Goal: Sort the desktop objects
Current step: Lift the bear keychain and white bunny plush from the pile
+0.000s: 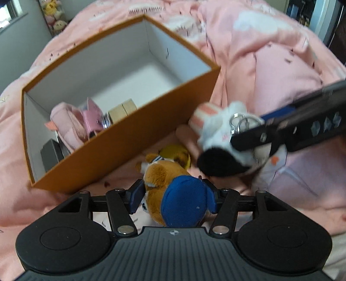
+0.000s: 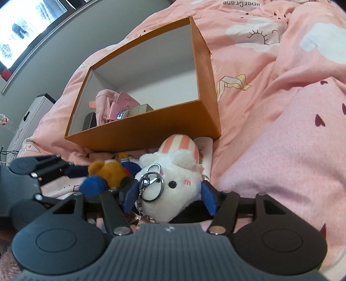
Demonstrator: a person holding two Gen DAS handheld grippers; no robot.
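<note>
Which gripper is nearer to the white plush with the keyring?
Right. The right gripper has the white plush between its fingers, pads at its sides. The left gripper is beside it, around the brown plush in the blue cap.

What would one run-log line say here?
left gripper: around brown plush | right gripper: around white plush | orange box: partly filled

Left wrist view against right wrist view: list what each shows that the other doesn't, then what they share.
Only the left wrist view shows the yellow toy beside the box and the plush toys on a far shelf. Only the right wrist view shows the white toy's face, the window and a white cabinet. Both show the orange box holding pink items, the brown bear between the left gripper's jaws, the white toy between the right gripper's, and the pink bedding.
</note>
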